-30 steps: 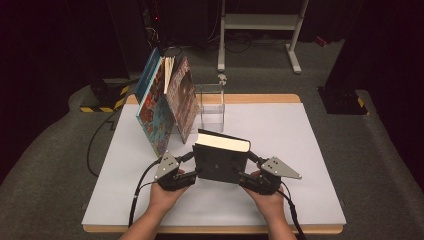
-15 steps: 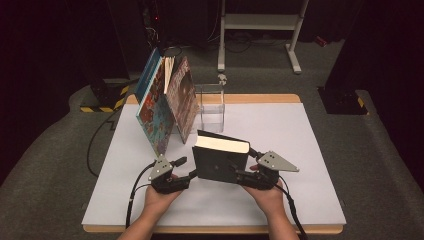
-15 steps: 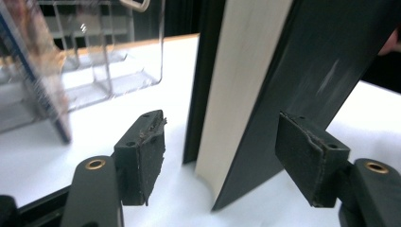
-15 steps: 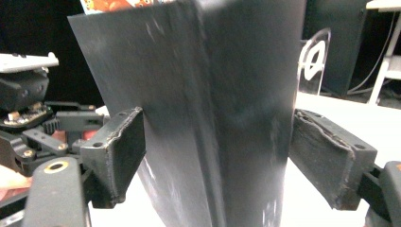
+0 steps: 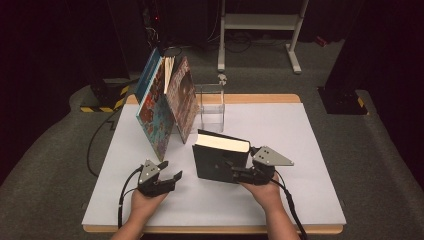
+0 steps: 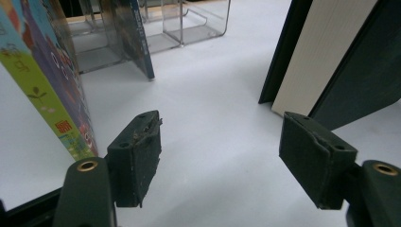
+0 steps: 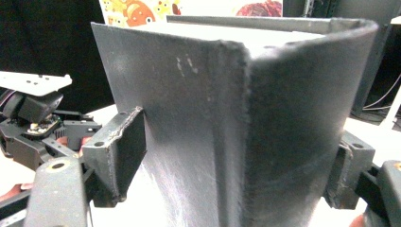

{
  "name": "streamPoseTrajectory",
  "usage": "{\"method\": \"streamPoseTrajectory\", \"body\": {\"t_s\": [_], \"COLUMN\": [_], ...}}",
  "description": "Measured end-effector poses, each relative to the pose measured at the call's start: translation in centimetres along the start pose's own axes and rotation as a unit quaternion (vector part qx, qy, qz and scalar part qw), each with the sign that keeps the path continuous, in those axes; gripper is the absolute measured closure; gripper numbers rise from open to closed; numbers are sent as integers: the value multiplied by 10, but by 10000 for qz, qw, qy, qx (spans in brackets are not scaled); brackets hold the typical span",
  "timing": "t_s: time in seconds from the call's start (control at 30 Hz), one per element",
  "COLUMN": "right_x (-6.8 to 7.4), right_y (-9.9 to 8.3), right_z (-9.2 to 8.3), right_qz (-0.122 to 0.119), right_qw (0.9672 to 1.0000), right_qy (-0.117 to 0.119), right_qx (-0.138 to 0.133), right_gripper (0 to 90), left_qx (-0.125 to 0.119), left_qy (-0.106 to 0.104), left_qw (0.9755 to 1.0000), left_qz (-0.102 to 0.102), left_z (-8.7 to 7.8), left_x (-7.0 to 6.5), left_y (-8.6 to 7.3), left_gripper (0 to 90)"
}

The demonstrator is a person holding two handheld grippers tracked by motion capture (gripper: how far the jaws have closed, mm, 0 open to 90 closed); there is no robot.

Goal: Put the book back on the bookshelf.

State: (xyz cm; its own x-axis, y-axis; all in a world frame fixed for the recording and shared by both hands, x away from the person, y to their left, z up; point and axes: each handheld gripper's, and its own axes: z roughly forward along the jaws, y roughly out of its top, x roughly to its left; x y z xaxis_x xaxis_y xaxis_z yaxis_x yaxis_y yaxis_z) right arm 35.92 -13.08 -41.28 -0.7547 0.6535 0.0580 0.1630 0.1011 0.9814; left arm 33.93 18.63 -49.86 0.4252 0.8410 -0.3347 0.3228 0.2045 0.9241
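On matte white tabletop (image 5: 310, 150) | right gripper (image 5: 239, 172) clamps scuffed black hardcover (image 5: 216, 162)

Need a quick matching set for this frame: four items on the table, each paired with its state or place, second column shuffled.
Column 1:
1. black book
2. left gripper
3. picture books
4. clear acrylic stand

Column 2:
A. jaws apart over bare table, nothing between them
B. stands upright at the table's middle, spine between the right gripper's pads
C. empty, at the far side of the table
D. lean tilted at the far left

Pairs: 1-B, 2-A, 3-D, 4-C
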Motion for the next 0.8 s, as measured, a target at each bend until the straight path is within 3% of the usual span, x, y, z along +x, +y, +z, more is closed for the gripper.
{"method": "streamPoseTrajectory", "body": {"t_s": [0.23, 0.43, 0.5, 0.53, 0.63, 0.8], "right_x": [6, 5, 6, 6, 9, 13], "right_y": [-3, -10, -10, -10, -11, -11], "right_z": [-5, -13, -15, -15, -15, -16], "right_qz": [-210, -347, -278, -207, -316, -283], "right_qw": [9997, 9990, 9990, 9990, 9986, 9990], "right_qy": [47, 129, 229, 274, 327, 228], "right_qx": [-79, -239, -255, -272, -266, -276], "right_gripper": [273, 462, 527, 533, 539, 542], "left_qx": [114, 154, 182, 173, 173, 162], "left_qy": [-3, 1, -3, -6, -7, -23], "left_qw": [9999, 9999, 9998, 9998, 9998, 9998], "left_qz": [-108, -67, -40, -62, -54, -58], "left_z": [1, 2, 3, 3, 3, 3], "left_x": [3, 1, 1, 1, 1, 1], "left_y": [1, 0, 0, 0, 0, 0], "left_gripper": [304, 311, 312, 313, 314, 319]}}
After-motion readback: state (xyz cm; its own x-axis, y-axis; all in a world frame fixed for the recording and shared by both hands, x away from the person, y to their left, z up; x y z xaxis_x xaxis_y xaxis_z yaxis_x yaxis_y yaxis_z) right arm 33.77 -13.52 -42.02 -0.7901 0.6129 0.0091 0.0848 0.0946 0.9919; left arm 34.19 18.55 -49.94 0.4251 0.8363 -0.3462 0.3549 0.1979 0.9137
